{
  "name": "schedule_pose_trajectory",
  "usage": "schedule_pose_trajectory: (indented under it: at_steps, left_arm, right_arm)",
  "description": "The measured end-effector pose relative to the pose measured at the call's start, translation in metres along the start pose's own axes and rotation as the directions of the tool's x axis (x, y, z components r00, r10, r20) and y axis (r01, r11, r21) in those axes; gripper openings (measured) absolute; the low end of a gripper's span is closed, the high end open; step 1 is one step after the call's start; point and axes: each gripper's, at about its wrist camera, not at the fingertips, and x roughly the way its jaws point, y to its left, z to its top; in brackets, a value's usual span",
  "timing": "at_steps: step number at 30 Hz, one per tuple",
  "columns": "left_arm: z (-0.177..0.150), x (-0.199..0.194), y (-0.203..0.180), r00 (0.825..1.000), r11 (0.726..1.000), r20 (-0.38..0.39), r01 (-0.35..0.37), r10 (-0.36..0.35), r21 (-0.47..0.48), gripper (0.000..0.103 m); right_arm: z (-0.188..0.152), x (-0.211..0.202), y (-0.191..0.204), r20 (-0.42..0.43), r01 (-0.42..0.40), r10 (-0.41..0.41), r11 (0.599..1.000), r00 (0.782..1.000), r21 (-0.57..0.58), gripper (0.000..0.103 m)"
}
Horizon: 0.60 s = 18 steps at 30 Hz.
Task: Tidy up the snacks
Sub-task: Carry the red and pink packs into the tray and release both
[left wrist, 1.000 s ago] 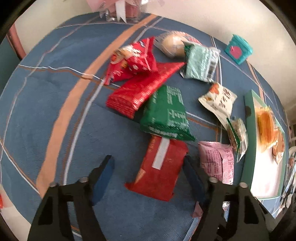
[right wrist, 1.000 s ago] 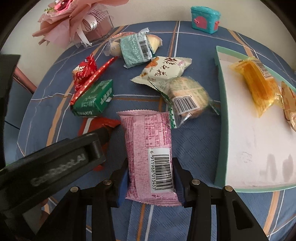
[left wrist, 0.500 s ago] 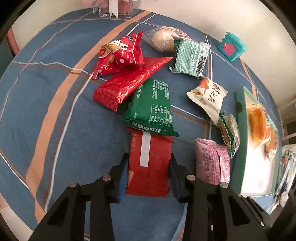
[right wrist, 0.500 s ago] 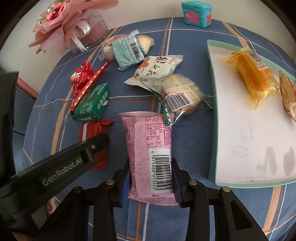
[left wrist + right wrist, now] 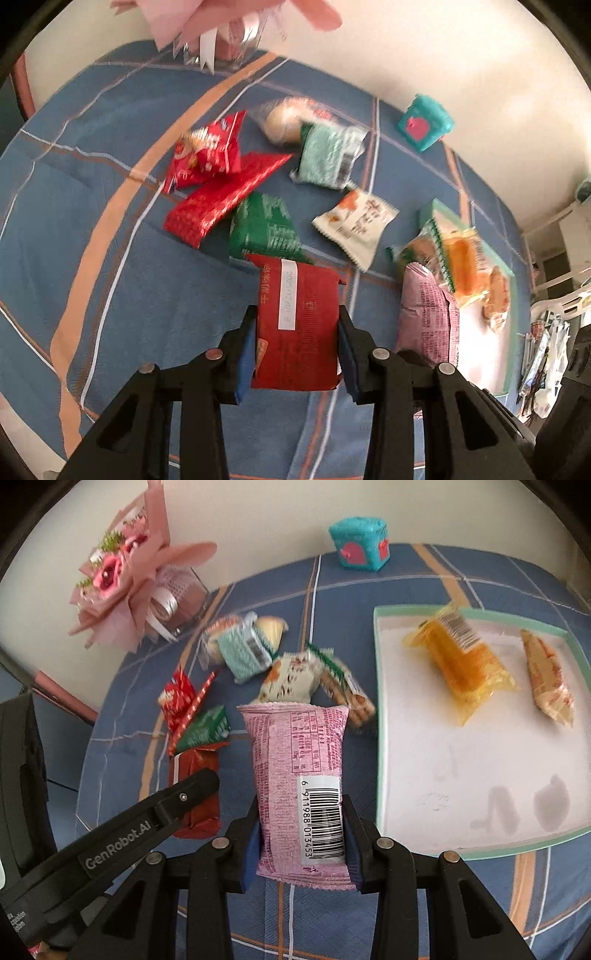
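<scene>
Red packet (image 5: 298,325) and pink packet (image 5: 300,786) sit clamped in left and right jaws, loose snacks (image 5: 266,225) crowding beyond.

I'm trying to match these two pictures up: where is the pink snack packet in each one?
Left wrist view: pink snack packet at lower right, beside the tray.
Right wrist view: pink snack packet at bottom centre, clamped in the right tool.
Shared landmark: the teal box with a pink heart by the wall.

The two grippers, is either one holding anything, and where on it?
Both. The left gripper clamps the red packet across its near half; the right gripper clamps the pink packet by its sides near the barcode end.
</scene>
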Motion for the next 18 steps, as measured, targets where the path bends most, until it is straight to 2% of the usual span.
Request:
schedule_pose_trajectory:
  at_steps: [8,14,18]
  left_arm:
    - [0.001,-0.021,-0.011,0.998,1.000,0.057,0.016,-0.016,-0.003,0.041]
    - [0.000,-0.010,-0.037,0.998,0.999,0.052,0.023,-0.024,0.030,0.041]
    - [-0.004,-0.001,-0.061,0.999,0.997,0.041,0.031,-0.034,0.071,0.041]
  right_arm:
    - [0.003,-0.001,0.003,0.024,0.016,-0.016,1.000,1.000,0.007,0.040]
    - [0.006,-0.010,-0.026,0.030,0.047,-0.049,0.997,0.998,0.064,0.040]
    - [0.009,-0.019,-0.054,0.037,0.105,-0.109,0.988,0.993,0.113,0.040]
